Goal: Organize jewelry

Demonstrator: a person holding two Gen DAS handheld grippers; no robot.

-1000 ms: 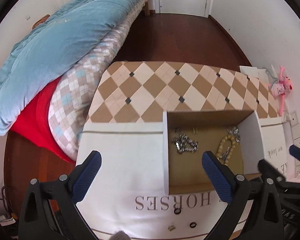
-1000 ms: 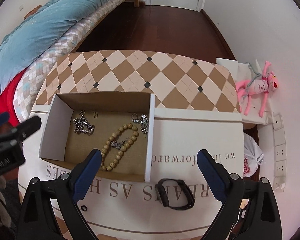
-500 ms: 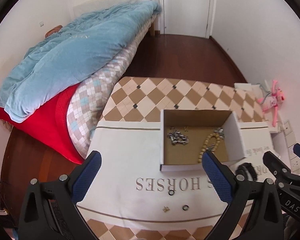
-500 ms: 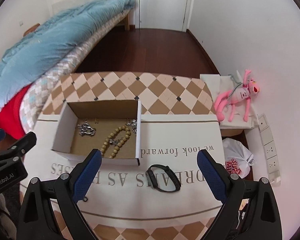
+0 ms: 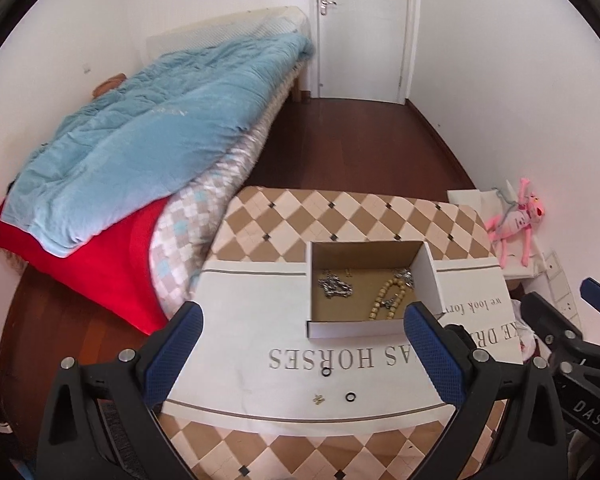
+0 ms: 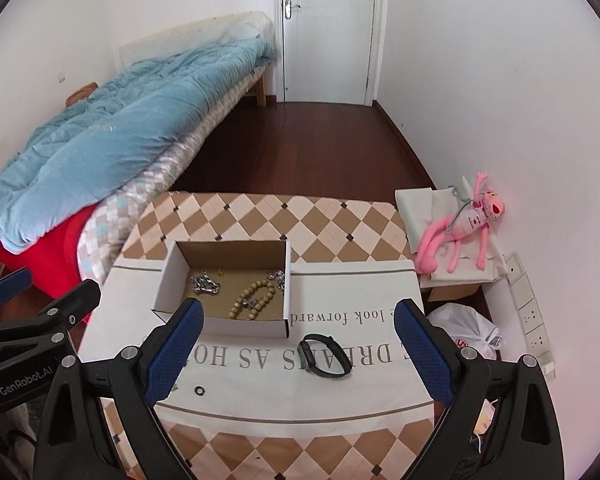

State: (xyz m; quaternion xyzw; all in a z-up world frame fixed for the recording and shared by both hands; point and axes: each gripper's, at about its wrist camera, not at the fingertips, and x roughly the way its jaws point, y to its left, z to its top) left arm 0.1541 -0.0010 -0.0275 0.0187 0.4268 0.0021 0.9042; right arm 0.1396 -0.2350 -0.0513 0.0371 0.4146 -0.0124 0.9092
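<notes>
An open cardboard box [image 5: 427, 276] [image 6: 168, 280] sits on a white printed cloth on the table. It holds a silver chain [image 5: 335, 286] [image 6: 205, 284], a wooden bead bracelet [image 5: 386, 298] [image 6: 252, 300] and another silver piece [image 5: 404, 275] [image 6: 277, 278]. Two black rings [image 5: 326, 371] [image 5: 351, 397] and a small gold earring [image 5: 318, 399] lie on the cloth in front of the box. A black wristband [image 6: 325, 361] lies to the right of them. My left gripper [image 5: 302, 354] and right gripper [image 6: 294, 350] are both open and empty, held above the table's near edge.
The table has a brown and cream diamond cover [image 5: 340, 216]. A bed with a blue quilt [image 5: 148, 136] stands at the left. A pink plush toy [image 6: 460, 228] and a white plastic bag [image 6: 466, 326] lie on the right by the wall. A door [image 6: 328, 28] is at the back.
Both grippers have pulled back and up from the box, so the table looks smaller and more of the room shows. Both stayed open and empty.
</notes>
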